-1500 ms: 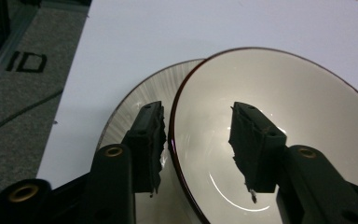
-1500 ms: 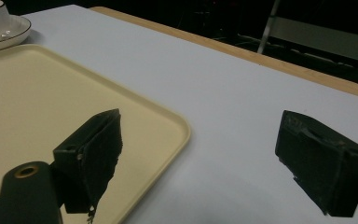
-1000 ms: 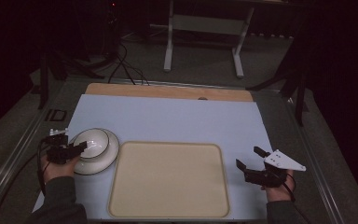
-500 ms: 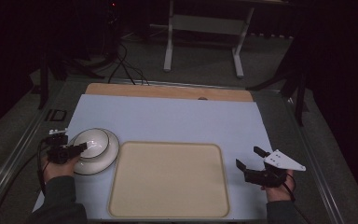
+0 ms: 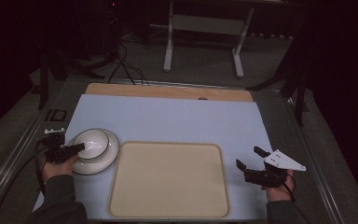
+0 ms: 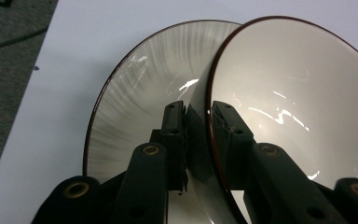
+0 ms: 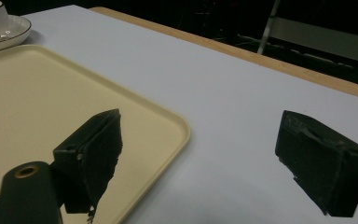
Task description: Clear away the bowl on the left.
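Gripping the near rim of the bowl point(image 6: 289, 102), the left claw point(image 5: 72, 149) has one jaw inside the bowl and the other outside, over the plate point(image 6: 135, 93) on which the bowl sits. Its jaws have just been closing, and in the left gripper view the pads look pressed on the bowl's wall from both sides, so I would call this a hold on the rim.

From that claw the bowl lies straight ahead along the jaws, its rim running edge-on between them. The tray point(image 5: 168, 179) lies off to the claw's right, just beside the plate, and that is the relation the next move seems to turn on: if the bowl is bound for the tray, it needs a lift clear of the plate and a short carry sideways to the right. The left hand is plainly the nearer one for it.

Farther right, beyond the tray's far edge, the right claw point(image 5: 254, 161) hangs over the bare table point(image 5: 177, 119) with its jaws wide and nothing between them. From it the tray lies to the left and the bowl well apart beyond.
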Demonstrator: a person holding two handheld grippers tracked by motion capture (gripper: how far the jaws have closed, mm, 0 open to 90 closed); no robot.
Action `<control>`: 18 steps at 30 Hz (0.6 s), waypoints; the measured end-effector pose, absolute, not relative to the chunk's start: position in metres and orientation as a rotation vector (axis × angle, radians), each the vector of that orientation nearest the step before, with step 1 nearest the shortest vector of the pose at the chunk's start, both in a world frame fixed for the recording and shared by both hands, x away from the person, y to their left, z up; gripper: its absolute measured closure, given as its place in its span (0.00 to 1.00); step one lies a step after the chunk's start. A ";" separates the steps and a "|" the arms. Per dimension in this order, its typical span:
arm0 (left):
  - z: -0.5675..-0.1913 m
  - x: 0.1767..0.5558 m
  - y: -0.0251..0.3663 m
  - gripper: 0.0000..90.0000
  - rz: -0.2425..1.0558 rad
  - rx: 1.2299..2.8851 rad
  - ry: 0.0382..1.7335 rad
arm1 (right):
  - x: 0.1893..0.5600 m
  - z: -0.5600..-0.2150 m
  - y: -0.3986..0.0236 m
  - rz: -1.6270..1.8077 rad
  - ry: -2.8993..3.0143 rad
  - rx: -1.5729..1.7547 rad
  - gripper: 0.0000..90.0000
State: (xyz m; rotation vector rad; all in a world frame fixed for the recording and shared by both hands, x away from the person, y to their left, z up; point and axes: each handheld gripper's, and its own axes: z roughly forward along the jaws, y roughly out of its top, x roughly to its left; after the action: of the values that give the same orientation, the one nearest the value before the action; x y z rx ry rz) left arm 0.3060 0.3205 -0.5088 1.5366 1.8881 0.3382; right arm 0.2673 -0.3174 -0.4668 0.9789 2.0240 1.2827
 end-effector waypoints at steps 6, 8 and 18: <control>-0.509 0.307 0.323 0.88 0.285 1.526 1.888 | 0.268 -0.467 -0.318 1.284 2.020 0.984 0.16; -0.509 0.307 0.323 0.89 0.279 1.530 1.885 | 0.268 -0.466 -0.319 1.286 2.016 0.986 0.16; -0.508 0.307 0.322 0.90 0.288 1.554 1.886 | 0.269 -0.465 -0.323 1.295 1.999 1.001 0.16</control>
State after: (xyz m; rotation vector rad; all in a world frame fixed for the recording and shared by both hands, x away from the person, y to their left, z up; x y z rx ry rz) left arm 0.3071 0.3222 -0.5079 1.5542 1.8862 0.2878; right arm 0.2689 -0.3229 -0.4655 1.0013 1.9987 1.2948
